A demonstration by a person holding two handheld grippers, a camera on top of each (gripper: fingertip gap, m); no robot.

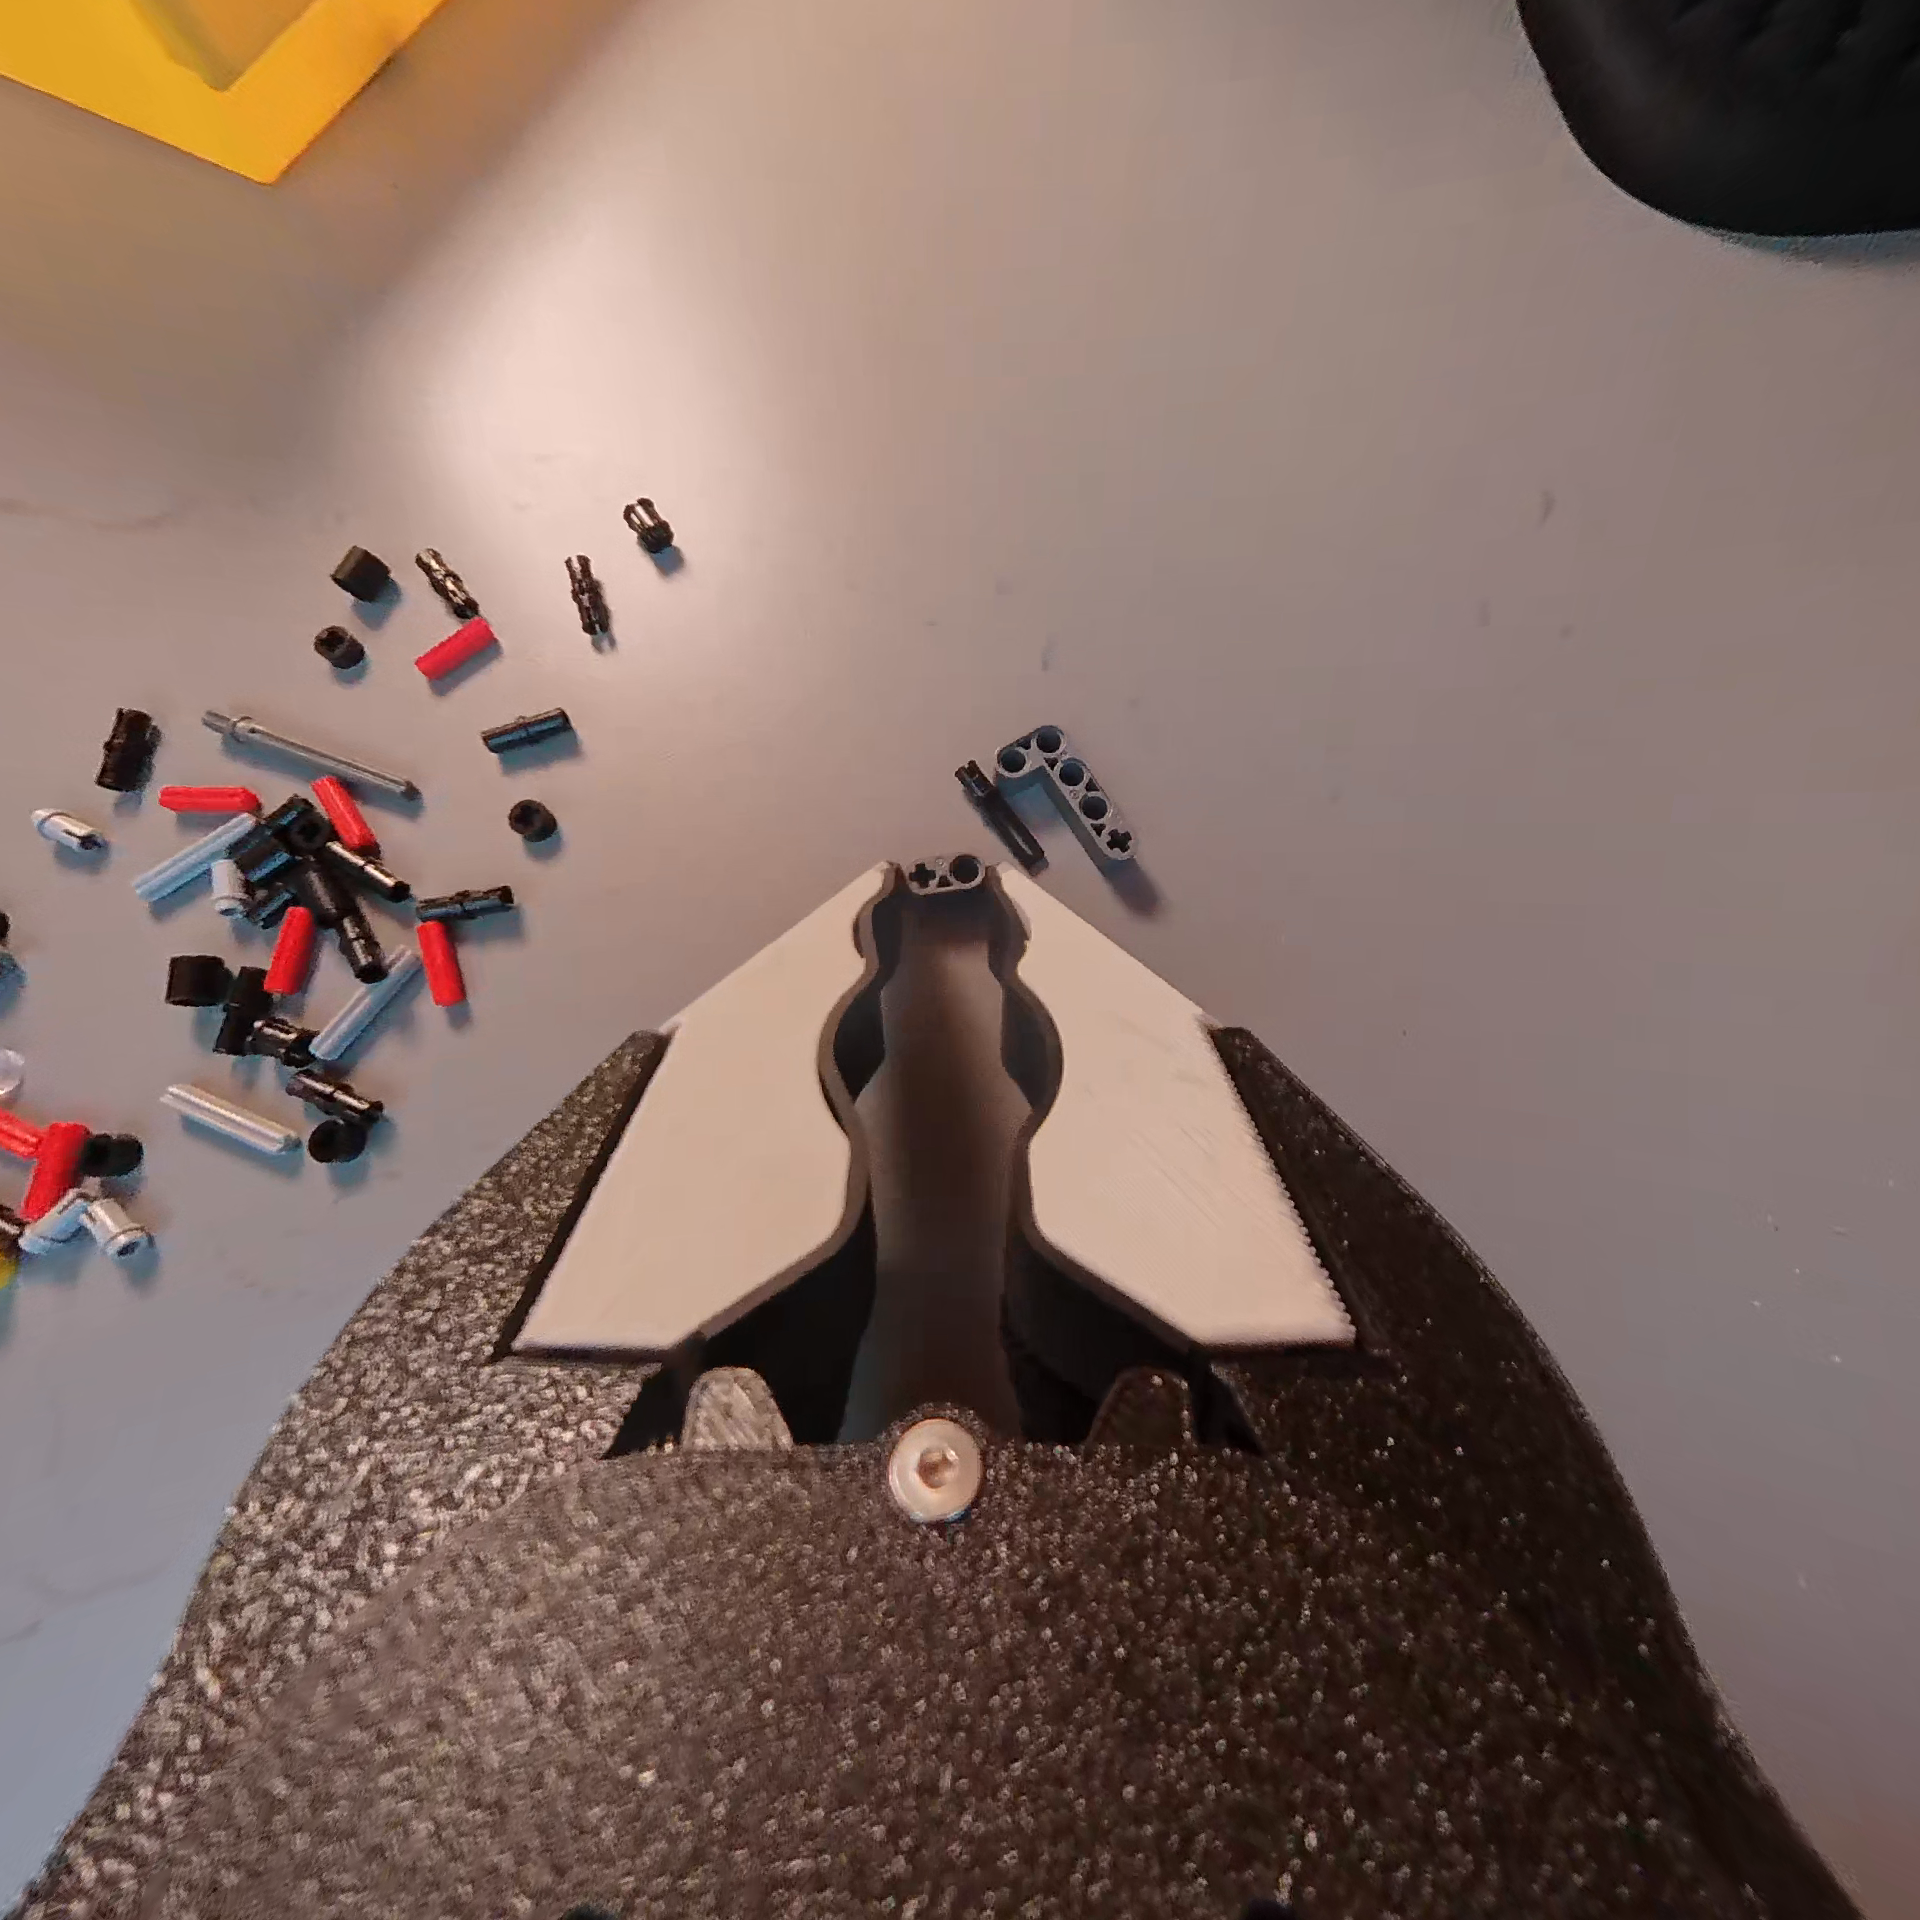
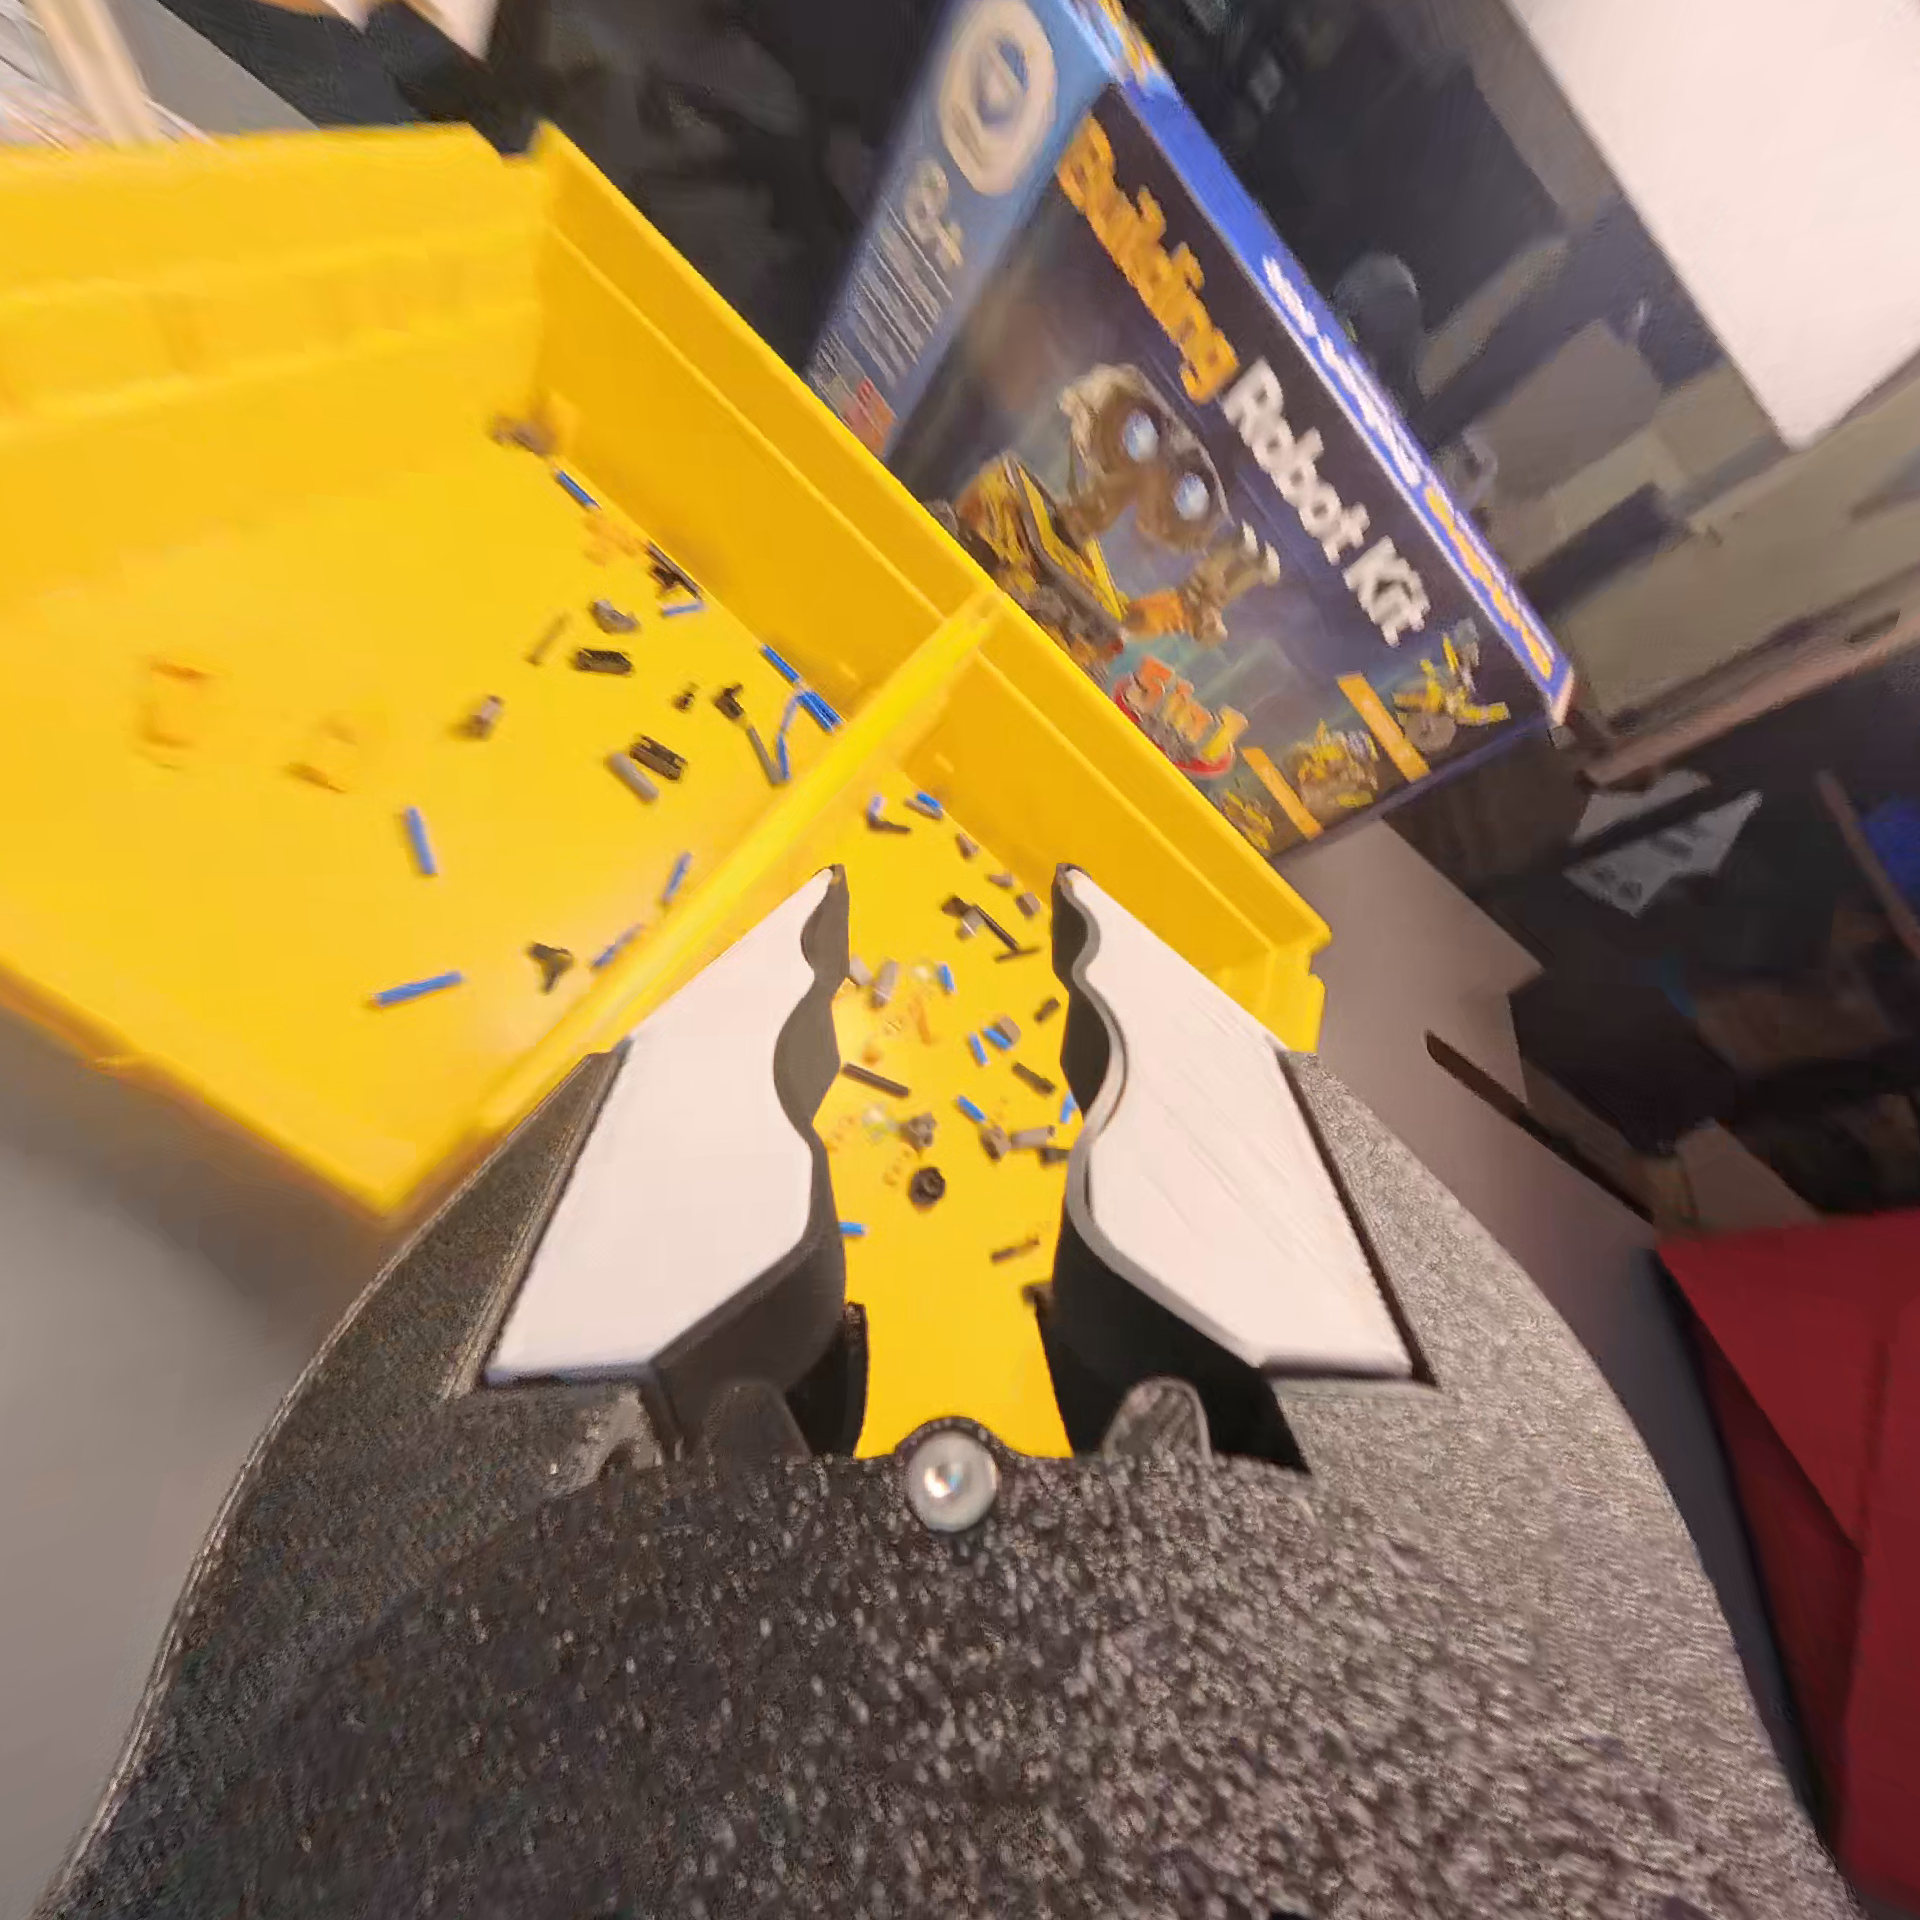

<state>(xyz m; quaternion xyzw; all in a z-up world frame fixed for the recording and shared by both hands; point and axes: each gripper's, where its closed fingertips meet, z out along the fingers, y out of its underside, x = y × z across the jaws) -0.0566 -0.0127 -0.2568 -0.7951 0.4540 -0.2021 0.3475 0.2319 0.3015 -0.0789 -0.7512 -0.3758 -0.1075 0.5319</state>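
Between our left gripper's [image 1: 943,873] closed tips: small grey beam [image 1: 943,871], end-on; L-shaped beam [image 1: 1070,792] just right. Right gripper [image 2: 945,883] open, empty, over yellow tray [image 2: 1143,831].

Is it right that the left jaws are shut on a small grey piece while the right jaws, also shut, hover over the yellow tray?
Not quite. The left gripper is shut on the small grey beam, but the right wrist view shows the right gripper open, its jaws apart over the yellow tray.
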